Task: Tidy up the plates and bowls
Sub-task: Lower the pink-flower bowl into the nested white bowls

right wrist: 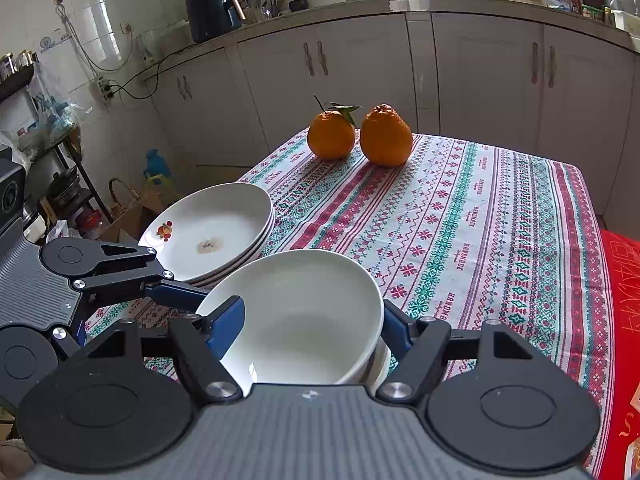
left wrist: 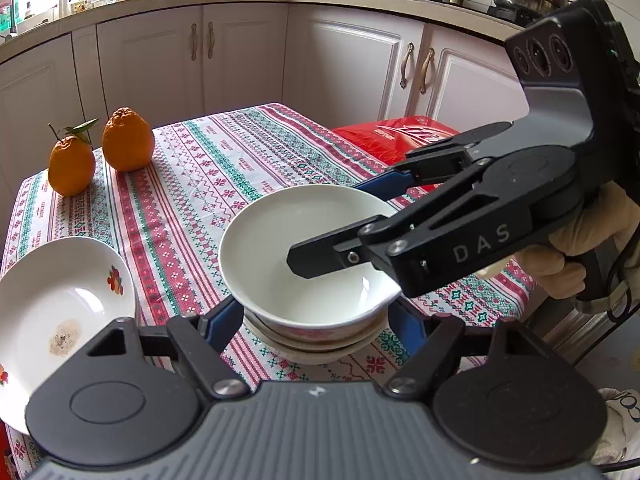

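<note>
A white top bowl (left wrist: 288,240) (right wrist: 304,304) sits nested in a stack of bowls (left wrist: 320,346) near the table's front edge. My left gripper (left wrist: 314,320) reaches in low, its blue pads pressed against both sides of the stack just under the top bowl. My right gripper (left wrist: 332,224) (right wrist: 312,324) comes from the right and straddles the top bowl's wall, one finger (left wrist: 316,258) inside and the other outside, shut on it. A stack of flower-printed plates (left wrist: 60,304) (right wrist: 212,232) stands to the left; the top plate bears a brown stain.
Two oranges (left wrist: 128,140) (right wrist: 384,136) stand at the far side of the patterned tablecloth (left wrist: 224,168) (right wrist: 480,232). A red packet (left wrist: 400,136) (right wrist: 624,300) lies off the table's right edge. Kitchen cabinets run behind. A gloved hand (left wrist: 580,248) holds the right gripper.
</note>
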Demonstrator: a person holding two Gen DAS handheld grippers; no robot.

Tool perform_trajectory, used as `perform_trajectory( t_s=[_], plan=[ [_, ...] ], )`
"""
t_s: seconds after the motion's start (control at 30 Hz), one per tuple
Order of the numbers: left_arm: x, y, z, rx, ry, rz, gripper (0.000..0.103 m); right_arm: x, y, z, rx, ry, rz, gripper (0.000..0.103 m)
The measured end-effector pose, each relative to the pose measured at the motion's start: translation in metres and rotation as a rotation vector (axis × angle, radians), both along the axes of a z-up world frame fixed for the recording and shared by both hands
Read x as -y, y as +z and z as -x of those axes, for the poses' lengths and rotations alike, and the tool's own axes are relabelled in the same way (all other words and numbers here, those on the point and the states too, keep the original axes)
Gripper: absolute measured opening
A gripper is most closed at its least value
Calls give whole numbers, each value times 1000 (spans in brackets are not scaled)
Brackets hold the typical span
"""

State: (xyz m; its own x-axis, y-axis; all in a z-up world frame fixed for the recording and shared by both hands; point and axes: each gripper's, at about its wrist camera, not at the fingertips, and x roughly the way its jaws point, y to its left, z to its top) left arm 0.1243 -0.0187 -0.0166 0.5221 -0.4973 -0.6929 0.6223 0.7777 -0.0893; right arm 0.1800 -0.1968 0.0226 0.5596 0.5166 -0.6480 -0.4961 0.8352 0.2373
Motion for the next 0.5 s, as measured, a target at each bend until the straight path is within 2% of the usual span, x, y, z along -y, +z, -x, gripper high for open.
perform_trajectory(
  t_s=[0.4, 0.47, 0.5],
  plan=[
    [-1, -4, -1, 3, -6, 1, 80, -5, -2, 2, 23, 7, 40, 79],
    [-1, -4, -1, 2, -7, 4, 82, -5, -2, 2, 23, 10, 38, 81],
    [-1, -4, 0, 6, -7, 11, 86, -5, -2, 2, 23, 13, 35, 83]
  ],
)
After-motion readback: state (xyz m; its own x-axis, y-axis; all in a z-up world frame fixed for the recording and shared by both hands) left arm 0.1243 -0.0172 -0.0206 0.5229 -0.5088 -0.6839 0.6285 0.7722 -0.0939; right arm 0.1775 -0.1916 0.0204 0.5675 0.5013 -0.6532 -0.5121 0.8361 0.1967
